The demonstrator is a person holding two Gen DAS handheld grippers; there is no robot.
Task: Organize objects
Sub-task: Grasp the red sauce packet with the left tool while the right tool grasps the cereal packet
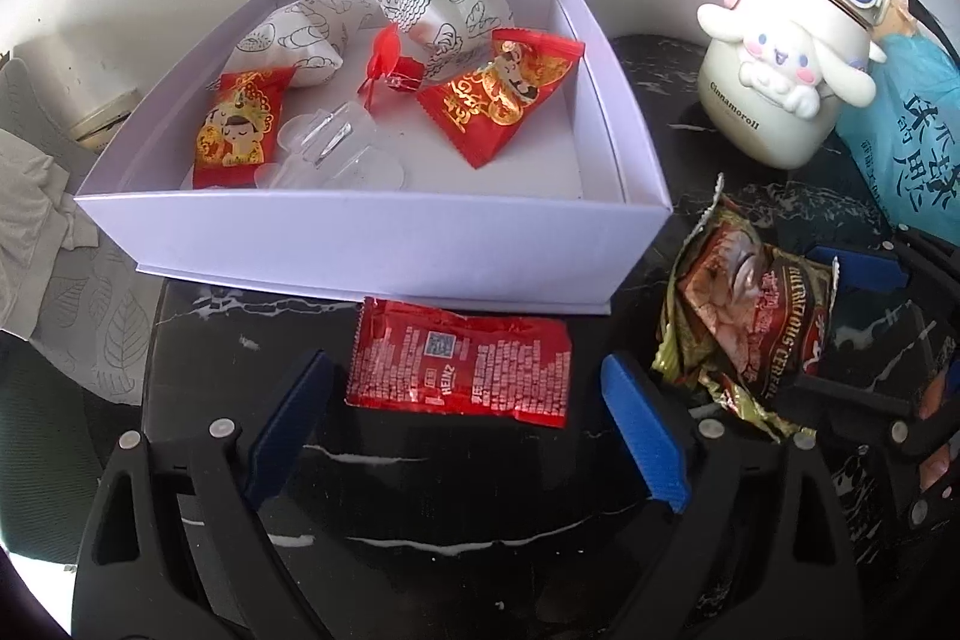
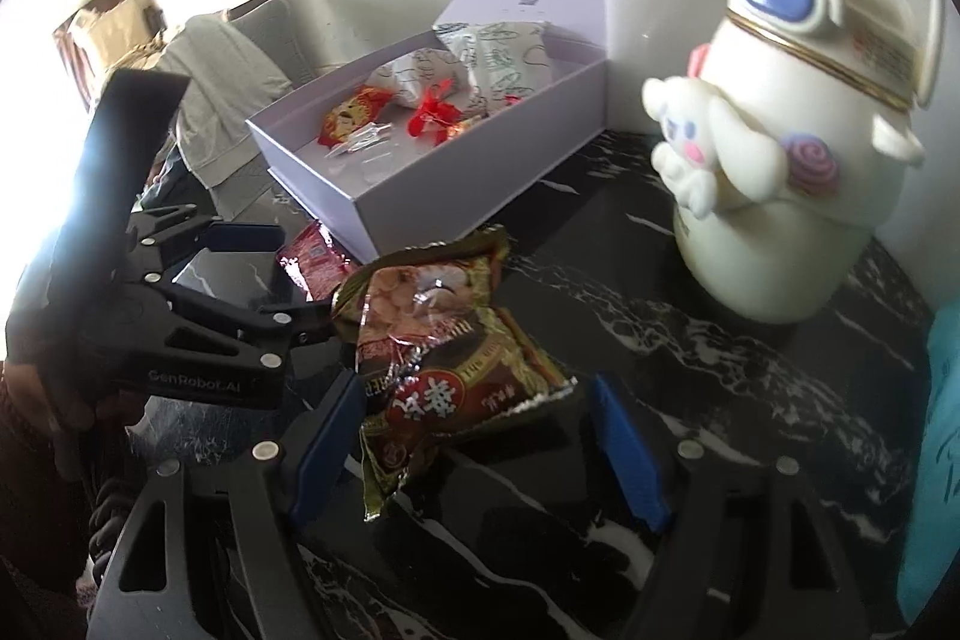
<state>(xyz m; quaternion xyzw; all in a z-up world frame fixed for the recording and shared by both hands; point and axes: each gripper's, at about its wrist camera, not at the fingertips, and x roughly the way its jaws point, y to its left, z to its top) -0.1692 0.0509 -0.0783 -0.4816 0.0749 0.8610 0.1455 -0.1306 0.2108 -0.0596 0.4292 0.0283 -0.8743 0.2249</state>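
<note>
While both grippers hang over the dark marble table, the left gripper has its blue pads spread wide with nothing pinched, and the red ketchup packet lies flat just ahead, between the fingertips, its long side running across the gap from pad to pad. That crosswise lie is what the next grab turns on: by my read the jaws would close on the packet's short ends unless the wrist rolls first. Over on the right, the right gripper is spread too, the crumpled cereal packet sitting between its fingers with daylight on both sides, not clamped. Beyond the left tool's tips, just past the ketchup, sits the open white box already holding sweets. The left hand is plainly nearer the ketchup.
</note>
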